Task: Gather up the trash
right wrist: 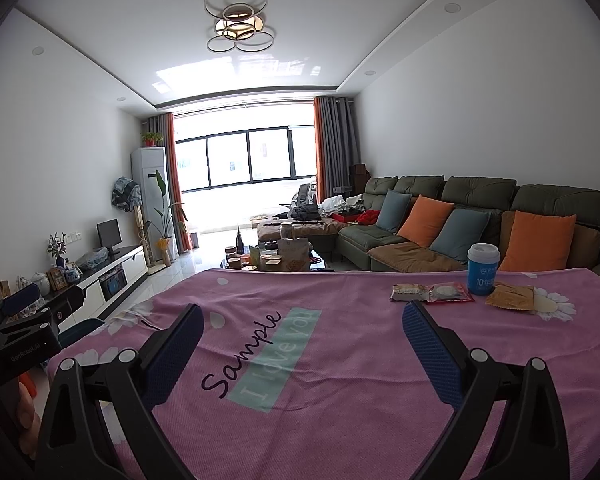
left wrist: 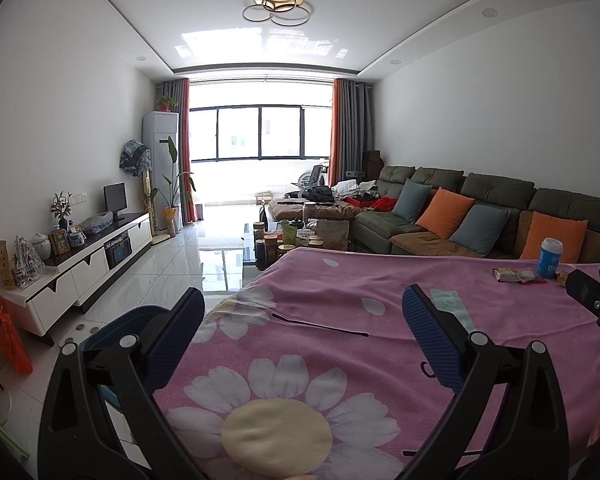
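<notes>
On the pink flowered tablecloth (right wrist: 340, 360) at the far right lie three snack wrappers: a brown and white one (right wrist: 408, 292), a red one (right wrist: 449, 292) and a tan one (right wrist: 510, 298). A blue cup with a white lid (right wrist: 482, 270) stands behind them. They also show far right in the left wrist view, wrappers (left wrist: 514, 275) and cup (left wrist: 550, 258). My right gripper (right wrist: 302, 316) is open and empty, hovering over the cloth well short of the wrappers. My left gripper (left wrist: 302, 300) is open and empty over the table's left part.
A blue bin (left wrist: 112, 332) sits on the floor just off the table's left edge. A cluttered coffee table (right wrist: 276, 260) stands beyond the far edge, a green sofa (right wrist: 460, 216) with cushions at right, a white TV cabinet (left wrist: 80, 268) along the left wall.
</notes>
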A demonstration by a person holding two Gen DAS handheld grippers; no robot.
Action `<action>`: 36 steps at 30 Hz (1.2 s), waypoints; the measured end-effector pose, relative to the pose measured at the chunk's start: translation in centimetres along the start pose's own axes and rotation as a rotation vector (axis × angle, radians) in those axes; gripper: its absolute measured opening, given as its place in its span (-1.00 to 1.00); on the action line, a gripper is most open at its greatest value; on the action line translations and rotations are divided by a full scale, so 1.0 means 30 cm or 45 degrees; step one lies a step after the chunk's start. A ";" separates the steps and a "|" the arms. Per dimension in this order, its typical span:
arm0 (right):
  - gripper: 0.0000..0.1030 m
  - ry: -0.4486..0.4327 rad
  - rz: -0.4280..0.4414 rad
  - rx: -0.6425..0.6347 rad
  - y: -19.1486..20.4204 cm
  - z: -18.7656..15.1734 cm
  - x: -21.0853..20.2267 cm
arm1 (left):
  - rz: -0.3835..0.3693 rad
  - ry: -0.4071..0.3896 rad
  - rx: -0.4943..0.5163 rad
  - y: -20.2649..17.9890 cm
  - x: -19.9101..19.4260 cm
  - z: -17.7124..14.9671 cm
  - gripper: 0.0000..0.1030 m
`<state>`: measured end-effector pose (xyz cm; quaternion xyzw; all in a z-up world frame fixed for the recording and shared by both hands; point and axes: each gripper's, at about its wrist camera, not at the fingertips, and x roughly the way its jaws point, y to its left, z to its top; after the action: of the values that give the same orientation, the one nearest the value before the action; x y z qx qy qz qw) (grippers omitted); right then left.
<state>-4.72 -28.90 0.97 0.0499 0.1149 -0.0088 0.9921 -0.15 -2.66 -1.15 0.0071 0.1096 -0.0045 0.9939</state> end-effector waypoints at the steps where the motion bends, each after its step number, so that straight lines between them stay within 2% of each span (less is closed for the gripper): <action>1: 0.87 -0.001 -0.001 0.001 0.000 -0.001 -0.001 | 0.000 0.001 0.000 -0.002 0.001 0.001 0.89; 36: 0.87 0.005 0.001 -0.003 0.006 0.000 0.004 | 0.004 0.006 0.008 -0.008 0.018 -0.015 0.89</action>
<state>-4.60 -28.71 0.95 0.0489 0.1169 -0.0083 0.9919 0.28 -2.89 -1.72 0.0104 0.1119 -0.0034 0.9937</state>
